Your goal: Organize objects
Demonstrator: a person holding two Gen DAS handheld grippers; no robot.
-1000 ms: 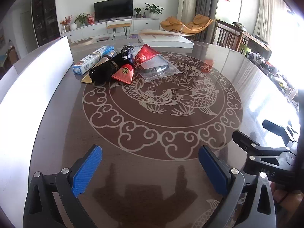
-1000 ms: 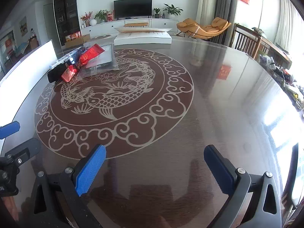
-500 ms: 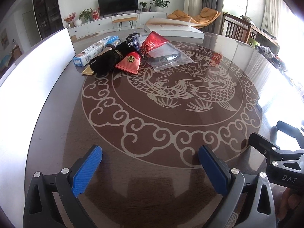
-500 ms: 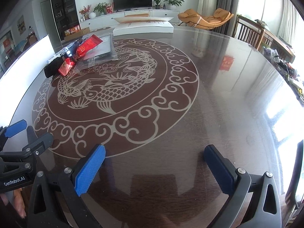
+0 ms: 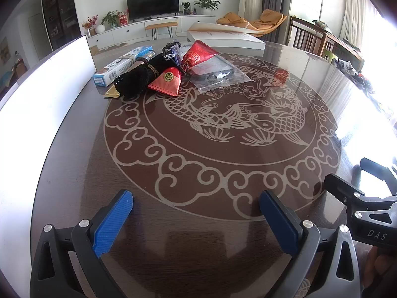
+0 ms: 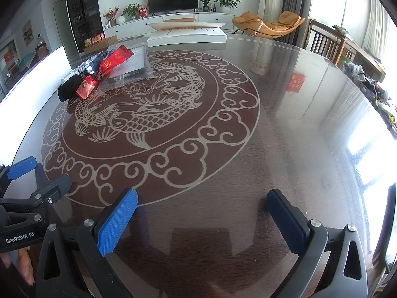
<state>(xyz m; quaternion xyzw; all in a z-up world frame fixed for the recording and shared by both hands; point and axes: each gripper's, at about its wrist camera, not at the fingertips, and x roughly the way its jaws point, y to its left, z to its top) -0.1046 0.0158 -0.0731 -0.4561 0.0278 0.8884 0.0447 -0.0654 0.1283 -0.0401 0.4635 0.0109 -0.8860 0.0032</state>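
Left wrist view looks across a dark round worktop (image 5: 198, 236) with a pale carp-and-cloud pattern under a glossy surface. At its far rim lies a flat white box (image 5: 223, 40), and a white panel (image 5: 44, 94) stands along the left edge. The objects to be organized sit in a cluster at the far left of the pattern: a clear plastic bag (image 5: 220, 75) with something dark inside, a blue-and-white carton (image 5: 121, 65), a black pouch (image 5: 137, 79) leaning on it, a red foil packet (image 5: 198, 53) and a small red sachet (image 5: 167, 82) with a gold emblem, all touching or overlapping. Both tools hover near the front edge, well apart from the cluster. The left tool (image 5: 196, 221) is spread wide with nothing between its blue pads; the right tool (image 6: 202, 221) likewise gapes, holding nothing. In the right wrist view, fingers (image 6: 24, 268) of the person's hand grip the left tool's handle.
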